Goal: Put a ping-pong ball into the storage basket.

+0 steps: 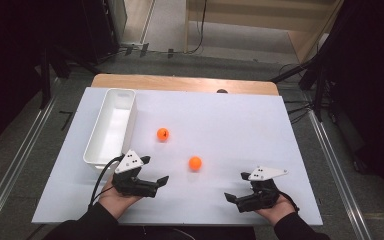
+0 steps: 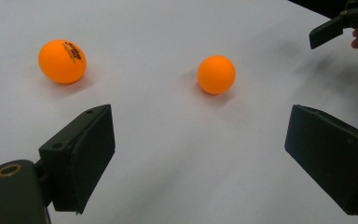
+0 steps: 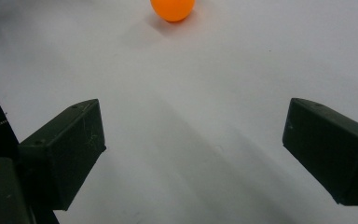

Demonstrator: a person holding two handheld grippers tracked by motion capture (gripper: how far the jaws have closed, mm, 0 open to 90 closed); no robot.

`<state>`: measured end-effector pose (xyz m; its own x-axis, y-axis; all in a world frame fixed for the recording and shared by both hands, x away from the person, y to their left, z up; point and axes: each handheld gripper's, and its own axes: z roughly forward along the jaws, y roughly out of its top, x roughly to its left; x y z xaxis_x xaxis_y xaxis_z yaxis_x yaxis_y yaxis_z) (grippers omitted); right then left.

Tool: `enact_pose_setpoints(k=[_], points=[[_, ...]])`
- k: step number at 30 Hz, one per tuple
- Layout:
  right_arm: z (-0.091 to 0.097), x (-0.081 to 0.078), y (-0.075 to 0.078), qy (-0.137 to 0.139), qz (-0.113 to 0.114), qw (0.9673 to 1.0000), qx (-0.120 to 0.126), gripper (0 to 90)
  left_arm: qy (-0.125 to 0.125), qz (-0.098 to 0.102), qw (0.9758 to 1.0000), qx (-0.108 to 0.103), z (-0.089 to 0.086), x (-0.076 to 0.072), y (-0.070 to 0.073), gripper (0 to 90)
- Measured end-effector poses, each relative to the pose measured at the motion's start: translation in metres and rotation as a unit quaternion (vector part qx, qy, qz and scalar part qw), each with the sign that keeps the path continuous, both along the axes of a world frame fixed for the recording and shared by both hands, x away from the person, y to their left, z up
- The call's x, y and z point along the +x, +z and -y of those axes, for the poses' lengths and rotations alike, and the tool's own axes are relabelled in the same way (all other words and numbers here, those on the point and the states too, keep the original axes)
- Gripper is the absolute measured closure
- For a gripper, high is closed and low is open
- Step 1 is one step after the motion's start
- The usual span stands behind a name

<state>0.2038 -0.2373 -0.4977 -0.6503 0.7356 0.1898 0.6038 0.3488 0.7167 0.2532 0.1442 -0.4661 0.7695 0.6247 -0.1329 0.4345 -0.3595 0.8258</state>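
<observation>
Two orange balls are lying on the white tabletop (image 1: pixel 240 125): the printed ball (image 1: pixel 163 134) beside one white bin (image 1: pixel 111 125), the plain ball (image 1: pixel 195 163) nearer. The left claw (image 1: pixel 156 171) is gaping released, balls at its 12 and 1 o'clock. The right claw (image 1: pixel 236 186) is spreading released, the plain ball at 11 o'clock

Black sleeves cover both forearms; each black two-jaw tool, left (image 1: pixel 156 170) and right (image 1: pixel 236 186), carries a grey triangular plate and trailing black cable.

The far orange ball (image 2: pixel 62 61) carries a small dark printed mark, too blurred to read.
</observation>
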Motion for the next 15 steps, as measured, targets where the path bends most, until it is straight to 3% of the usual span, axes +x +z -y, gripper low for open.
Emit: enact_pose_setpoints(k=[6,15], points=[[0.0001,-0.0001,0.0001,0.0,0.0,1.0,0.0,4.3,0.005,0.006,1.0,0.006,0.003,0.0025,-0.001,8.7],[0.0003,-0.0001,0.0002,0.0,-0.001,1.0,0.0,4.3,0.038,0.01,0.9992,0.006,0.0068,0.0077,-0.0026,8.8]])
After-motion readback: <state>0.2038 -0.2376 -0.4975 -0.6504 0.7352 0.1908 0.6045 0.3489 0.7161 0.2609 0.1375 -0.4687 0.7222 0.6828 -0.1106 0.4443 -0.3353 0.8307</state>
